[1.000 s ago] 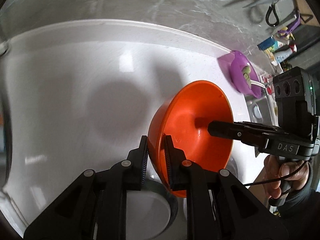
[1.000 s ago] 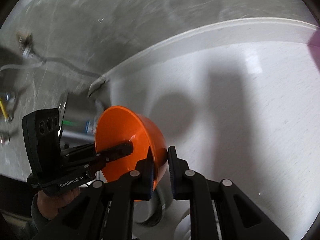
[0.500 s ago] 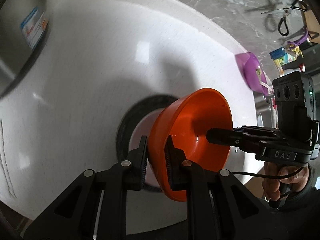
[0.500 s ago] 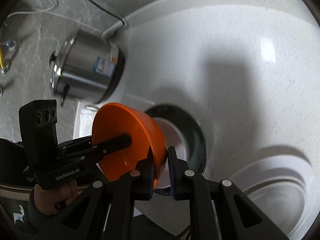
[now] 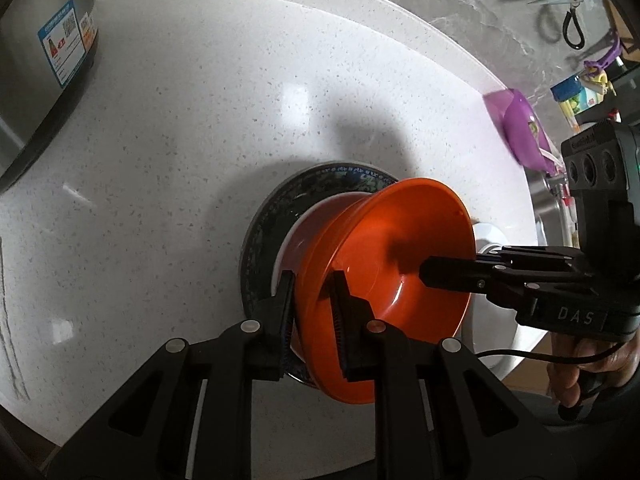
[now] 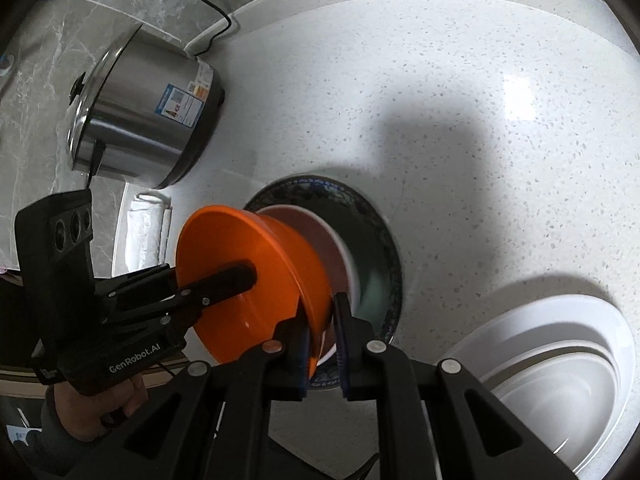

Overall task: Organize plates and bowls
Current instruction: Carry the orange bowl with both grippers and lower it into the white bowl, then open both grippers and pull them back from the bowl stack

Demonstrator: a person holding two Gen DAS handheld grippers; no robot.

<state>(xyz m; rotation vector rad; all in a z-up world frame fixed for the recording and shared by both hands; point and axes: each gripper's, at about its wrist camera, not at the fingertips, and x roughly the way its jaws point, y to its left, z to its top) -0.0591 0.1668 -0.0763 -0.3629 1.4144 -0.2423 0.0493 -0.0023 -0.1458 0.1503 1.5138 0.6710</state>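
Observation:
An orange bowl point(image 5: 384, 280) hangs between both grippers, just above a white bowl point(image 5: 304, 220) that sits on a dark patterned plate point(image 5: 264, 240). My left gripper point(image 5: 312, 304) is shut on the orange bowl's near rim. My right gripper point(image 6: 322, 328) is shut on the opposite rim of the orange bowl point(image 6: 248, 264). In the right wrist view the white bowl point(image 6: 344, 256) and the dark plate point(image 6: 380, 248) lie right under it. The orange bowl hides most of the white bowl.
A steel rice cooker point(image 6: 148, 116) stands at the back left, also seen in the left wrist view point(image 5: 40, 60). A large white plate stack point(image 6: 560, 376) lies to the right. A purple bowl point(image 5: 520, 132) sits at the far counter edge. A folded white cloth point(image 6: 144, 236) lies by the cooker.
Both grippers have carried the orange bowl down toward the white bowl on the dark plate. The plate now fills more of both views and the bowl sits just over it.

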